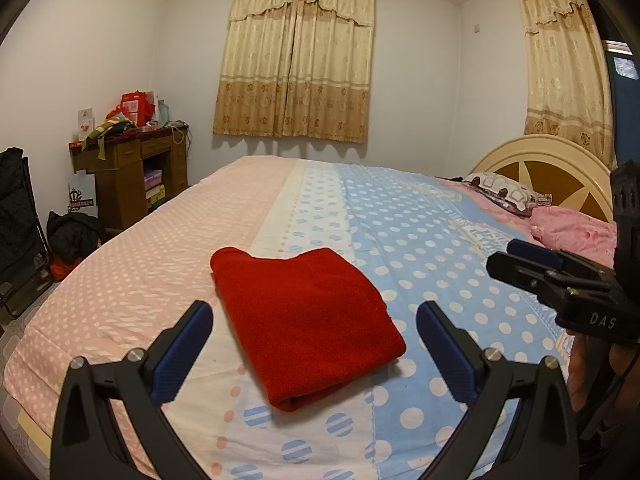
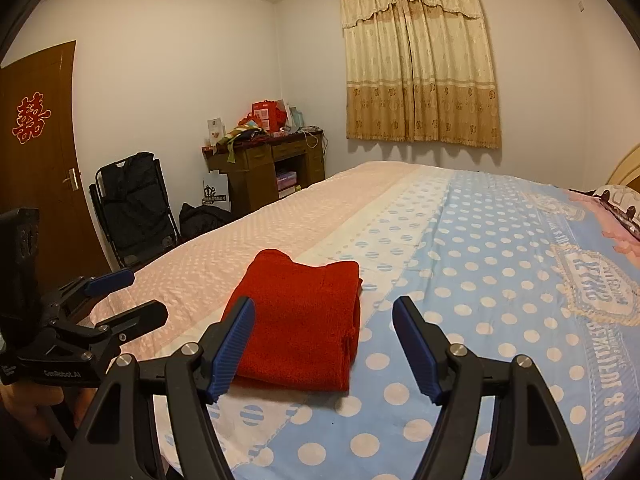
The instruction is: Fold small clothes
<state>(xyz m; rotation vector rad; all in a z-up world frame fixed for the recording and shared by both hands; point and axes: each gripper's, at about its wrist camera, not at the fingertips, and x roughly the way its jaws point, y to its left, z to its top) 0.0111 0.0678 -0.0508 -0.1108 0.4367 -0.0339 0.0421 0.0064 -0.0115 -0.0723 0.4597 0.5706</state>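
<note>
Across the middle of both frames lies a red garment (image 1: 306,322), folded into a thick rectangle on the bed (image 1: 432,240), where the pink dotted part of the cover meets the white and blue dotted part. Nothing touches it.

At the bottom of the left wrist view the left gripper (image 1: 314,354) shows its jaws spread wide, the blue pads (image 1: 182,354) standing to either side of the garment's near end with nothing between them but the cloth lying below. It holds nothing. At the right edge of that frame the right gripper (image 1: 532,260) juts in from the side, over the blue part of the cover, apart from the garment.

In the right wrist view the right gripper (image 2: 324,346) fills the bottom of the frame, jaws likewise wide apart and empty; its left pad overlaps the near left corner of the garment (image 2: 302,320) in the picture, though whether it touches the cloth I cannot tell. At the lower left of this frame the left gripper (image 2: 130,296) is seen from the side, its two fingers parted, over the pink part of the bed (image 2: 500,280).

Toward the upper left of the left wrist frame a cluttered wooden table (image 1: 132,164) stands against the wall.
</note>
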